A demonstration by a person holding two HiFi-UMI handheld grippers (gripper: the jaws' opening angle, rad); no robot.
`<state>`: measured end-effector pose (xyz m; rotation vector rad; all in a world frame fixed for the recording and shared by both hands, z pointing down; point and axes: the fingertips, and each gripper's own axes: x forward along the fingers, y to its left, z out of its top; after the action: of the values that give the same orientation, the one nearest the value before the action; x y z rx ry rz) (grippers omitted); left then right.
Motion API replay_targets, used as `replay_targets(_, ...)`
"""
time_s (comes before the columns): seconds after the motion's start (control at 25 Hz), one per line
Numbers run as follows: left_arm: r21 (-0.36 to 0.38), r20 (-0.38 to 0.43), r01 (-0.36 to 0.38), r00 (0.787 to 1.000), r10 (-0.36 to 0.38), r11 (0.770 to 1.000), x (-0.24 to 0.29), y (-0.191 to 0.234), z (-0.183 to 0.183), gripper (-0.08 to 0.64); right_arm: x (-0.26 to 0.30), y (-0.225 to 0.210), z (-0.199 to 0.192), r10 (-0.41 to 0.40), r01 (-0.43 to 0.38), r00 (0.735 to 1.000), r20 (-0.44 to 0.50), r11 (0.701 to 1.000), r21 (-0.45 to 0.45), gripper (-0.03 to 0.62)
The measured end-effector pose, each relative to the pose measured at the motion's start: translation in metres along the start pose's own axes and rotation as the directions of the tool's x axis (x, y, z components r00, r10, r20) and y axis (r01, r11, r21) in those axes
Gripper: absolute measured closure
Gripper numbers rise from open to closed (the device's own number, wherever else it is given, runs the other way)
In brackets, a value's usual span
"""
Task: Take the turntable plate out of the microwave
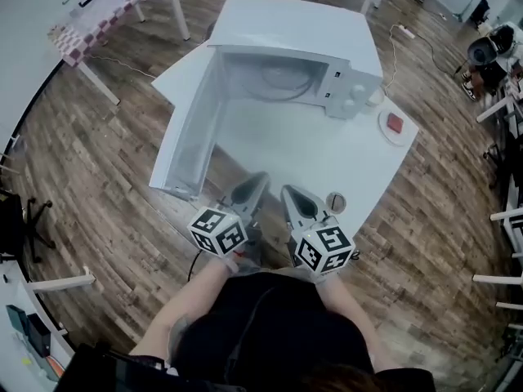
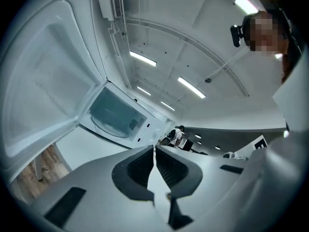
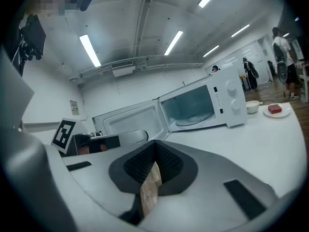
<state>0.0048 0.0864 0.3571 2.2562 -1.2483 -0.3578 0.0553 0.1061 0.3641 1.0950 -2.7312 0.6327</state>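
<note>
The white microwave (image 1: 327, 47) stands on the white table (image 1: 327, 158) with its door (image 1: 188, 137) swung wide open to the left. Inside lies the round glass turntable plate (image 1: 278, 80), also visible as the plate (image 3: 195, 121) and the plate (image 2: 108, 127). My left gripper (image 1: 255, 183) and right gripper (image 1: 291, 194) hover side by side over the table's near edge, well short of the oven. Both point toward the microwave. Each has its jaws shut with nothing held: left gripper (image 2: 154, 149), right gripper (image 3: 154, 143).
To the right of the oven sit a small white saucer with a red item (image 1: 395, 125) and a white cup (image 1: 376, 96). A small round object (image 1: 336, 202) lies near my right gripper. Wooden floor surrounds the table; a checkered-cloth table (image 1: 106, 15) stands far left.
</note>
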Motion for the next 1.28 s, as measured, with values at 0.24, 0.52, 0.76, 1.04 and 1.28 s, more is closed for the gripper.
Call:
replay_targets(0.24,-0.013,-0.044,0.046,0.998,-0.047,0.999,0.010,0.019,0.004,0.535,0.024,-0.005,-0.001,-0.061,0.061,0.998,-0.004,0.998,0.035,0.572)
replay_targets(0.52,-0.008,-0.079,0.085,0.993,-0.085,0.996,0.009,0.036,0.005,0.535,0.050,0.002,-0.005,-0.088,0.088,0.996,-0.001,0.994,0.064,0.572)
replay_targets(0.76,-0.038,-0.087,0.101,0.991,-0.104,0.994,0.018,0.041,-0.003,0.535,0.057,-0.003,-0.010,-0.130,0.132,0.991,-0.024,0.989,0.071,0.572)
replay_targets(1.04,-0.081,-0.067,0.057,0.996,-0.062,0.995,0.044,0.057,-0.003,0.535,0.065,-0.030,0.000,-0.149,0.150,0.989,-0.013,0.980,0.132,0.572)
replay_targets(1.28,-0.098,-0.044,-0.052,0.998,0.048,0.994,0.066,0.077,0.013,0.535,0.097,-0.053,0.010,-0.118,0.117,0.993,-0.007,0.966,0.230,0.572)
